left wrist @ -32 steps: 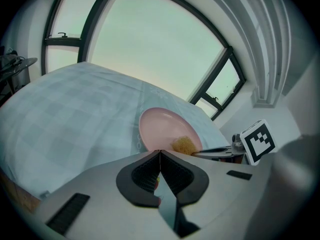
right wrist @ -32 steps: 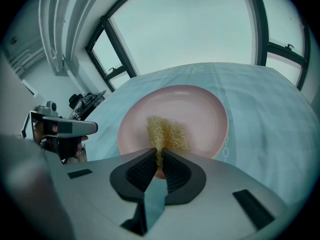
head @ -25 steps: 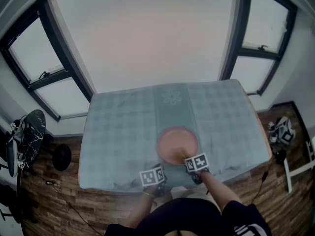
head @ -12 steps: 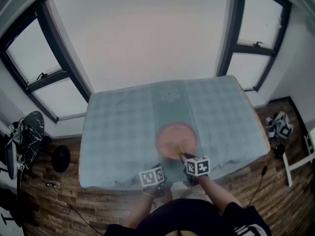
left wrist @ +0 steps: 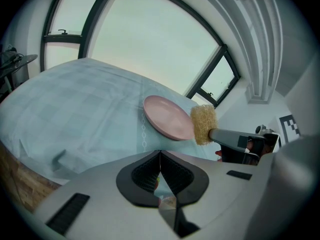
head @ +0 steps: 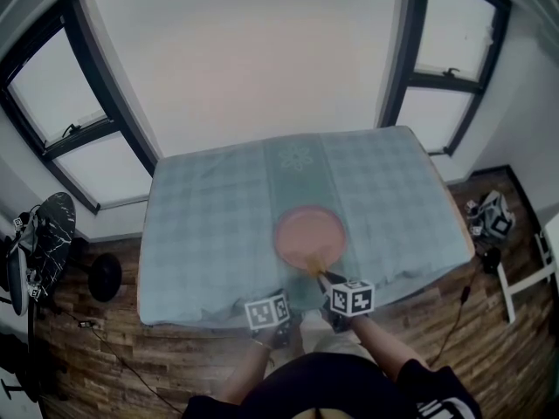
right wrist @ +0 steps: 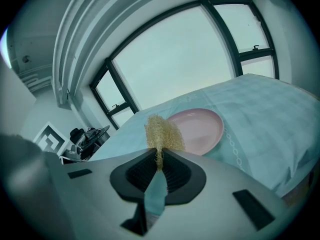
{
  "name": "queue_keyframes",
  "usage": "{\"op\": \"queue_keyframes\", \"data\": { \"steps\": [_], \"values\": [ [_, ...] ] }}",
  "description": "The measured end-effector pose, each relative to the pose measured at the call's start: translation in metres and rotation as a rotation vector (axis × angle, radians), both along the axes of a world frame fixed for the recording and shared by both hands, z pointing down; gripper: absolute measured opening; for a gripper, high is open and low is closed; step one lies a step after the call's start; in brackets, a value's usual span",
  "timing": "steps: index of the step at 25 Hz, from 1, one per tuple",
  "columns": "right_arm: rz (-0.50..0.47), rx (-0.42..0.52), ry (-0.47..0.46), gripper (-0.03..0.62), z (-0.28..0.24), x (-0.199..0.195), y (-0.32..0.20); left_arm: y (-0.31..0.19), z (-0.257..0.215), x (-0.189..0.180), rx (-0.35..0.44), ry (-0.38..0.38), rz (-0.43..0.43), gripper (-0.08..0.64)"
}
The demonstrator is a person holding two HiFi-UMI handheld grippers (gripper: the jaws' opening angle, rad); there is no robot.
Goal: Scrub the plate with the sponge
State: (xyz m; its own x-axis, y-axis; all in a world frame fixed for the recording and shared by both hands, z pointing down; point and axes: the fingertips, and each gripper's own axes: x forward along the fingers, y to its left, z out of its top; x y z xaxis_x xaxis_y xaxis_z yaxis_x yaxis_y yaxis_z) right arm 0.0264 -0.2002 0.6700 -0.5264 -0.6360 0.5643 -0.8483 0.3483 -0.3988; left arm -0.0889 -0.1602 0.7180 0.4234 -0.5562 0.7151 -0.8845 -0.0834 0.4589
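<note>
I hold the sponge point(right wrist: 162, 133) in the right gripper point(right wrist: 159, 156): its jaws are pressed together on the lower part of the sponge, and the fuzzy yellow top stands out in front of them. The pink plate point(right wrist: 199, 128) lies flat just behind the sponge, on the table point(head: 210, 234), which has a light blue checked cloth. From the head view the plate point(head: 310, 232) is near the front edge of the table, and the sponge point(head: 313, 264) is at the plate's near rim, with the right gripper point(head: 326, 280) just behind it on my side. It seems to touch the rim, but I cannot be sure from these angles.

The left gripper point(left wrist: 160, 156) has its jaws closed together with nothing between them. It hangs point(head: 272, 314) beside the right one, in front of the table edge and apart from the plate. In its view the plate point(left wrist: 167, 116) lies ahead and the sponge point(left wrist: 203, 124) is at its right rim.
</note>
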Motion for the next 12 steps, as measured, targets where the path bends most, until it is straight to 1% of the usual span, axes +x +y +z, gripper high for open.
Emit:
{"op": "queue_keyframes", "data": {
  "steps": [12],
  "values": [
    [0.036,0.016,-0.022,0.035,-0.007,0.001,0.043,0.035,-0.004,-0.002,0.012,0.003,0.005,0.008]
  ]
}}
